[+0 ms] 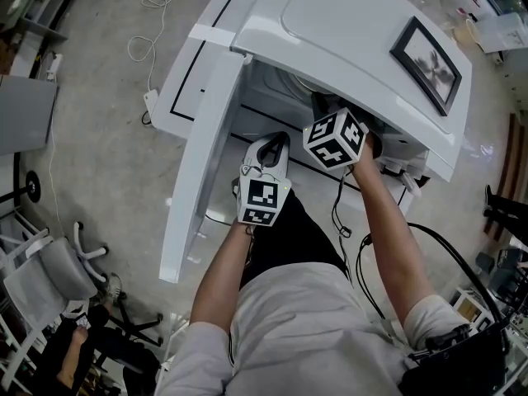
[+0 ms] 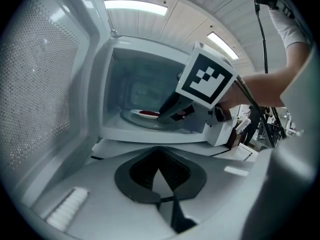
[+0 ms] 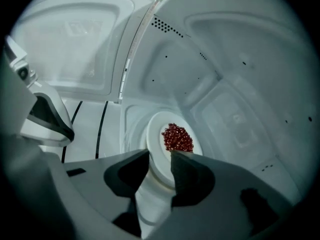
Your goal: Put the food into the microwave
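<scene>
The white microwave (image 1: 346,31) stands with its door (image 1: 206,155) swung open to the left. Inside, on the turntable, lies a white plate (image 3: 156,151) with a heap of small red food (image 3: 177,138); the left gripper view also shows the plate (image 2: 136,115). My right gripper (image 3: 160,156) reaches into the cavity, pointing down. Its jaws stand open with the plate's near rim in the gap, and the left pad is clear of the rim. My left gripper (image 2: 160,176) hovers outside in front of the opening, its jaws together with nothing in them.
A dark picture frame (image 1: 427,63) lies on the microwave's top. The microwave sits on a white surface (image 1: 177,97) with black lines. The open door's perforated inner face (image 2: 45,84) is close on the left. Cables (image 1: 153,23) and an office chair (image 1: 58,271) are on the floor.
</scene>
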The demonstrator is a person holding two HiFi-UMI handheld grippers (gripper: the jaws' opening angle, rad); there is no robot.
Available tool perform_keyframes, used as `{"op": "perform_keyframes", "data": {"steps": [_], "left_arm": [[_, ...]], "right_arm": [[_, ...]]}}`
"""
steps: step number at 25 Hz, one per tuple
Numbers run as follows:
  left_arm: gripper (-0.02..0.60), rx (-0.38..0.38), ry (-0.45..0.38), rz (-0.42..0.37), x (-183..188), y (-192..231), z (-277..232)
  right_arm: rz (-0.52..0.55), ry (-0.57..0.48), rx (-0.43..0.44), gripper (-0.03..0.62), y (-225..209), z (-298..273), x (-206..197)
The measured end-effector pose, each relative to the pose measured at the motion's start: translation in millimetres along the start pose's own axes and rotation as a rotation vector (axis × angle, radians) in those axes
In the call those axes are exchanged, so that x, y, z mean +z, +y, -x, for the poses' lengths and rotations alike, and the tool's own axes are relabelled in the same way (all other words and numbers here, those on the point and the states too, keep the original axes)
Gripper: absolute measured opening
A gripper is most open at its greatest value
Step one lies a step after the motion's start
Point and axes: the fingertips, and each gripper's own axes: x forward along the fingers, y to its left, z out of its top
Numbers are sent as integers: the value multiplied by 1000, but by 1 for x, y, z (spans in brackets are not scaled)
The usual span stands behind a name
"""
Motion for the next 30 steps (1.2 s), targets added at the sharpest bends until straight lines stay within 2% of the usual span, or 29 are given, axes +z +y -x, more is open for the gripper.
{"op": "perform_keyframes", "data": {"steps": [7, 11, 12, 14, 18, 22, 26, 30], "left_arm": [[8, 5, -5, 1, 0, -2, 1], [8, 16, -11, -2, 3, -4, 4], [8, 17, -12, -3, 5, -5, 5], [8, 15, -17, -7, 9, -7, 7], [8, 13, -35, -2, 18, -12, 8], [8, 10, -56, 3, 28, -18, 13], [8, 6, -81, 7, 39, -25, 18], [8, -9, -100, 27, 46, -33, 27]], "right_arm": [[-73, -68, 3, 139, 5, 16, 3], [-149, -161, 7, 137, 7, 34, 12], [-172, -191, -5, 128, 6, 39, 14], [-209, -238, -34, 53, 4, 51, 16], [-266, -297, -39, 13, 11, 68, 13], [-309, -343, -28, 11, 23, 86, 8], [-400, -392, 11, 11, 33, 102, 4], [-437, -400, 12, 11, 47, 120, -4]]}}
